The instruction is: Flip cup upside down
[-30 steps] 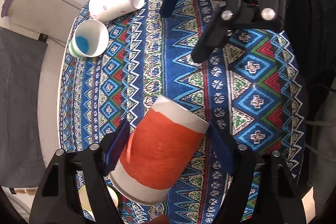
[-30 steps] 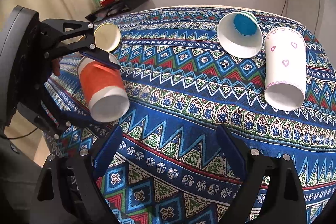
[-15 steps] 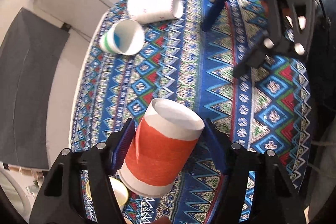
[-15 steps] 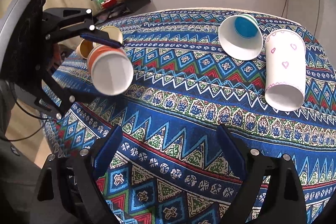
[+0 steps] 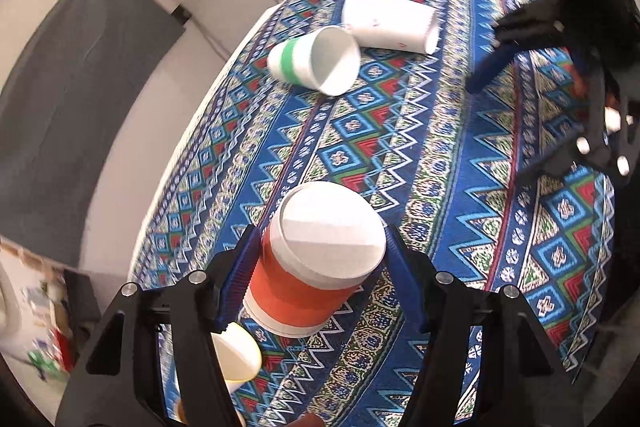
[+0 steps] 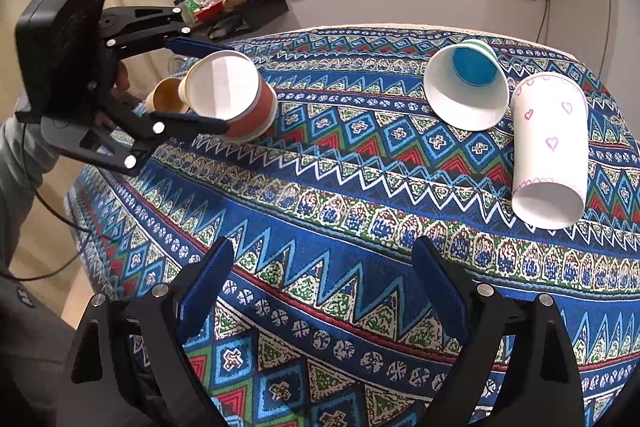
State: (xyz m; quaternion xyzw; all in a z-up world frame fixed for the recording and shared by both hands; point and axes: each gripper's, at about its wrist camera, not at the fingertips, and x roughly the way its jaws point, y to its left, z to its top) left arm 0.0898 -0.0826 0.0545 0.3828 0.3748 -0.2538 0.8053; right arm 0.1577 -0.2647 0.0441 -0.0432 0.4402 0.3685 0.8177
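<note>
My left gripper (image 5: 320, 259) is shut on an orange paper cup with white bands (image 5: 308, 275). Its blue pads press both sides near the rim. The cup is tilted, its open mouth facing up toward the camera, its base low over the patterned cloth. In the right wrist view the same cup (image 6: 236, 95) is held at the table's left edge by the left gripper (image 6: 200, 83), mouth turned toward that camera. My right gripper (image 6: 324, 287) is open and empty above the cloth's near side.
A white cup with a green band (image 5: 312, 63) (image 6: 466, 87) and a tall white cup with pink hearts (image 5: 392, 21) (image 6: 548, 147) lie on their sides at the far side. A yellow cup (image 5: 236, 355) (image 6: 168, 95) sits just behind the orange one. The round table's cloth (image 6: 340, 195) drops off at the edges.
The left gripper has rotated the orange cup, so its mouth has swung from pointing down and sideways to facing up and toward the right camera. The right gripper has barely moved.
</note>
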